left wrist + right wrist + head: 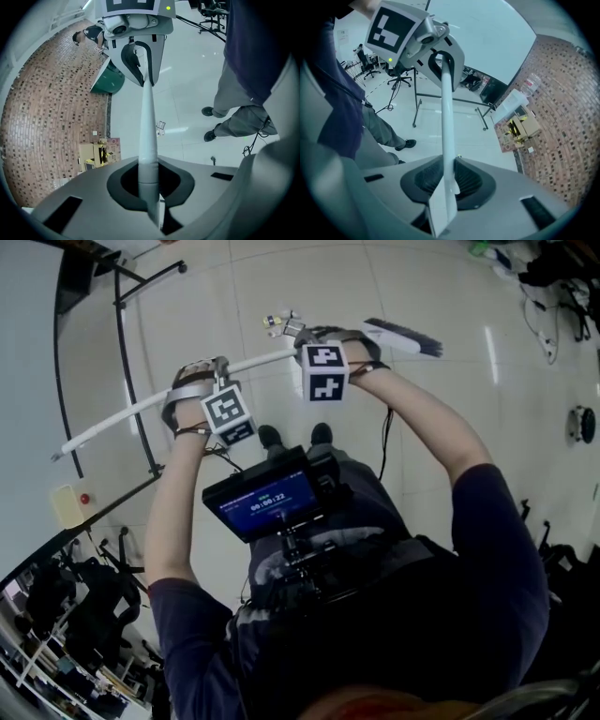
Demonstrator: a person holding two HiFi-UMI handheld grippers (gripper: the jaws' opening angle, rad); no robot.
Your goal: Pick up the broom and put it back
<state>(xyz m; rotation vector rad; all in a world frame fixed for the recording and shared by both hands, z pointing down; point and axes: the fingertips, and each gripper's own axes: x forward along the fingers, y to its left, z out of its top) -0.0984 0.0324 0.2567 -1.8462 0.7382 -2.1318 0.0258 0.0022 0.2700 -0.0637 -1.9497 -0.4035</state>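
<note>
The broom [141, 411] is off the floor [450, 409], held crosswise in front of the person with its long axis running from the bare tip of the handle at the lower left of the head view up to the brush head [403, 337] at the upper right, close to level. Both hands are on the handle. The left gripper [217, 367] sits nearer the middle of its length, and its fingers [93, 197] are closed tight on the pole, which runs straight out between them toward the other hand. The right gripper [296, 336] is nearer the brush head, just short of it, and its fingers [501, 197] are likewise clamped on the pole with no gap showing at the pads. The handle is a slim, smooth, pale tube. The brush head is a flat pale bar with dark bristles. To put the broom back, the pole will probably have to be tipped upright with the bristles down, with the right hand steering that end. Where it belongs cannot be made out from here.
</note>
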